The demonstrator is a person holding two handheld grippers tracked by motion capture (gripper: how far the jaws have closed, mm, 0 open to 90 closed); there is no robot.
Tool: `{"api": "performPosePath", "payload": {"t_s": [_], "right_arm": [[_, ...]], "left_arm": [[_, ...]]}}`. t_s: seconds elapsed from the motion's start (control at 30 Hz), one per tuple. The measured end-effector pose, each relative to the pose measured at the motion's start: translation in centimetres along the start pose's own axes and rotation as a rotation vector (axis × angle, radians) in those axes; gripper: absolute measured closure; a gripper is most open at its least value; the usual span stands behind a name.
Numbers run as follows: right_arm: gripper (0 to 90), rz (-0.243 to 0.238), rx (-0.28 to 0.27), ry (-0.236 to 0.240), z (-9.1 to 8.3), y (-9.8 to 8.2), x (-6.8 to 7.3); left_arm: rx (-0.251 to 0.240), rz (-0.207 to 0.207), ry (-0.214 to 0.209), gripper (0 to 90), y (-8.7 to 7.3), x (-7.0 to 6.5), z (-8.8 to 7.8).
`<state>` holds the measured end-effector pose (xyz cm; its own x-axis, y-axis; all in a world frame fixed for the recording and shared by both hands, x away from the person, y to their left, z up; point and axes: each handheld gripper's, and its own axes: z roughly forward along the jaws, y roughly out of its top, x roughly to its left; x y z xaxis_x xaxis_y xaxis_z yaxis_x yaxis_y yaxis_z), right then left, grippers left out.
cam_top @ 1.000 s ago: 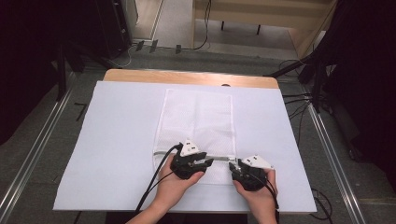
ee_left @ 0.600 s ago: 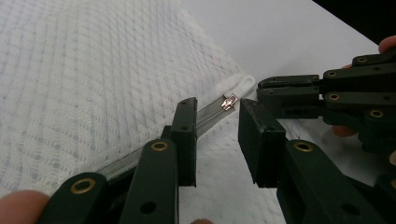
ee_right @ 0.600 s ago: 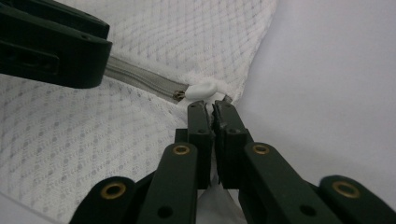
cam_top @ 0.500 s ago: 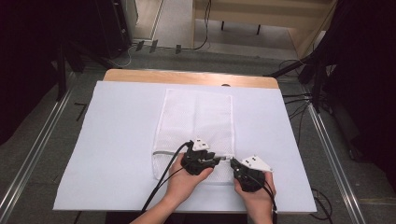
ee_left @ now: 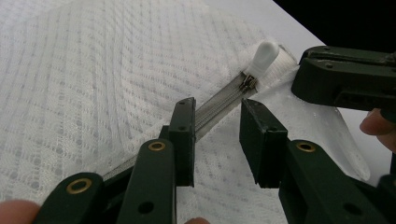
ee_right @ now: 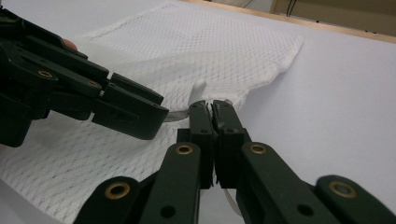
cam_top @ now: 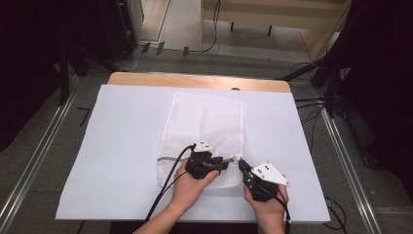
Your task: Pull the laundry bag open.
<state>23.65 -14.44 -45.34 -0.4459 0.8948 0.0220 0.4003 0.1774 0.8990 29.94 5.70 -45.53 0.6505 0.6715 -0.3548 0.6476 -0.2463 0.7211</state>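
Note:
A white mesh bag [cam_top: 204, 122] lies flat on the white table cover, its grey zipper [cam_top: 168, 159] running across the near end. My left gripper [ee_left: 217, 112] hovers open over the zipper [ee_left: 219, 105], one jaw on each side of it, just short of the white zipper pull [ee_left: 265, 55]. My right gripper [ee_right: 212, 108] is shut on the bag's edge beside the zipper pull [ee_right: 198, 91]. From above, the left gripper [cam_top: 226, 162] and right gripper [cam_top: 241, 165] nearly meet tip to tip. The left gripper's fingers [ee_right: 130, 109] reach in from the left.
The white cover [cam_top: 122, 146] spreads wide on both sides of the bag, with a wooden table edge [cam_top: 195, 80] at the back. Metal rails [cam_top: 34, 161] flank the table. Cables trail from both grippers toward the near edge.
My left gripper has slid to the right along the zipper, closing in on the pull and the right gripper. The right gripper has barely moved.

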Motion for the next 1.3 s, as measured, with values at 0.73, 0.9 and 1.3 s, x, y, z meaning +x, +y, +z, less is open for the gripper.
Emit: {"api": "performPosePath", "payload": {"t_s": [0.73, 0.9, 1.3], "right_arm": [[89.9, -0.003, 0.003, 0.038, 0.1, -0.1, 0.2], [89.8, 0.002, 0.000, 0.037, 0.1, 0.0, 0.2], [89.8, 0.005, -0.005, 0.042, 0.1, 0.0, 0.1]], "left_arm": [[0.006, -0.118, -0.168, 64.1, 0.0, 0.9, 0.6], [0.000, -0.164, -0.167, 64.6, 0.1, 1.6, 0.4], [0.052, -0.231, -0.218, 58.9, -0.2, 2.5, 1.6]]}}
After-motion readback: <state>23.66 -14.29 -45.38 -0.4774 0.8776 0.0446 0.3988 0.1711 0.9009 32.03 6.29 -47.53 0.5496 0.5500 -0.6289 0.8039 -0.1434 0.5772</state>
